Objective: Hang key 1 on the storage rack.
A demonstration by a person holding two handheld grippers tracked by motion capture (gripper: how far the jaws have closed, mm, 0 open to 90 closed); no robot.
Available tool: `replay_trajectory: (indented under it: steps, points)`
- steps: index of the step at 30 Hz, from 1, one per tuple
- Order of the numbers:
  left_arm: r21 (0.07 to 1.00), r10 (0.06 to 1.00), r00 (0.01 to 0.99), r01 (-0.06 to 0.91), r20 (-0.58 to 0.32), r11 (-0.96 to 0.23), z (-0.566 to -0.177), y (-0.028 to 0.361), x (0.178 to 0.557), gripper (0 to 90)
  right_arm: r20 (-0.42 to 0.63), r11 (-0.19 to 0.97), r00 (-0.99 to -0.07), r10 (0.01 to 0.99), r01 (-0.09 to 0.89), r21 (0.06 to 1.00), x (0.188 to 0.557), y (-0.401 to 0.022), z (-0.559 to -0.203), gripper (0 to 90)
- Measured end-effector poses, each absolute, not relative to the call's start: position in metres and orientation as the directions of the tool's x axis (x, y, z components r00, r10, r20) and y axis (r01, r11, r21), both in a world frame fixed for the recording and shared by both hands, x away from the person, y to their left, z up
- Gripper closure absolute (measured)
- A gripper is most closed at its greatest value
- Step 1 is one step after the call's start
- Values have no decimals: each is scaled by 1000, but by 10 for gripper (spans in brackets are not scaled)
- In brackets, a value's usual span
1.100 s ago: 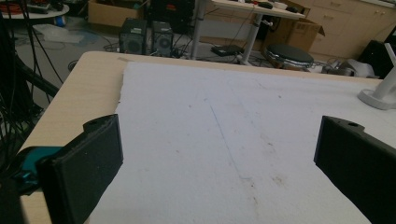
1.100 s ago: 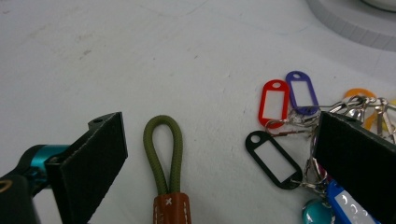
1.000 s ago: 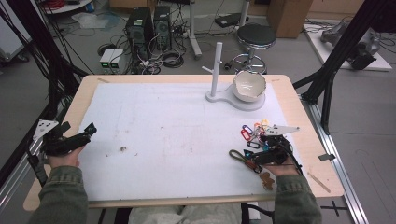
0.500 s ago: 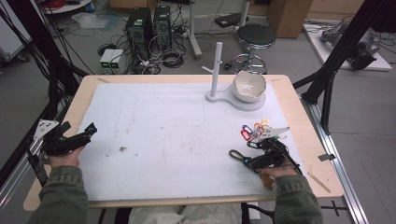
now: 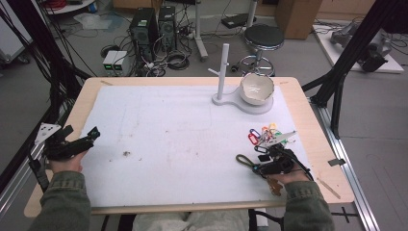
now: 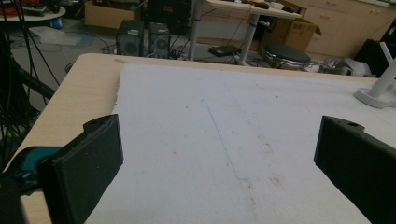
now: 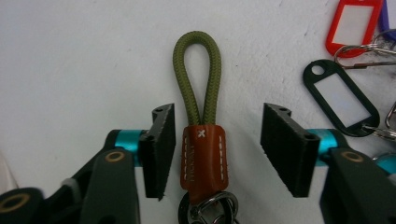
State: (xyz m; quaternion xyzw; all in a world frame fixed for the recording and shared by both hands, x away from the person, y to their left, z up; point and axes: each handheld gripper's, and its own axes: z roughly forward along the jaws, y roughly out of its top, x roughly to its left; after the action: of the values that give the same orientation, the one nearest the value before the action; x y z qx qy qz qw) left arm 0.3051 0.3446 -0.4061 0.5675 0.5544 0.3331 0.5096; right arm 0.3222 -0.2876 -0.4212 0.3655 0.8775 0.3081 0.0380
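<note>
A key strap with an olive cord loop [image 7: 198, 70] and a brown leather tab [image 7: 204, 156] lies flat on the white mat [image 5: 183, 134], near its front right. My right gripper [image 7: 215, 135] straddles the tab; its jaws have just been closing. One pad is almost against the leather, while the other stands a clear gap away. From above, the right gripper [image 5: 259, 163] points left over the strap [image 5: 244, 160]. At the mat's left edge my left gripper [image 5: 91, 134] is held open, with nothing between its jaws in the left gripper view [image 6: 219, 154].
A bunch of coloured key tags [image 5: 262, 134] lies just beyond the right gripper; a black tag [image 7: 341, 100] and a red tag [image 7: 352, 23] are close to its right jaw. A white bowl [image 5: 256, 89] and a white post stand [image 5: 223, 67] sit at the back right.
The right gripper's jaws have drawn closer together around the key strap. Both hands stayed where they were.
</note>
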Motion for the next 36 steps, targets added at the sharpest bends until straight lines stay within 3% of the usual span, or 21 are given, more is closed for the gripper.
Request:
replay_trajectory:
  steps: [8, 12, 22, 36]
  points:
    - [948, 969, 164, 288, -186, 133, -406, 345, 305, 17, 162, 575, -747, 645, 614, 541, 322, -287, -423, 664]
    - [949, 969, 165, 287, -186, 133, -406, 345, 305, 17, 138, 596, -753, 643, 605, 528, 320, -284, -421, 710]
    - [949, 969, 164, 284, -186, 134, -406, 344, 306, 17, 146, 573, -729, 669, 631, 523, 321, -286, -419, 735]
    - [949, 969, 167, 288, -184, 131, -407, 344, 306, 17, 179, 483, -690, 701, 644, 593, 322, -295, -410, 737]
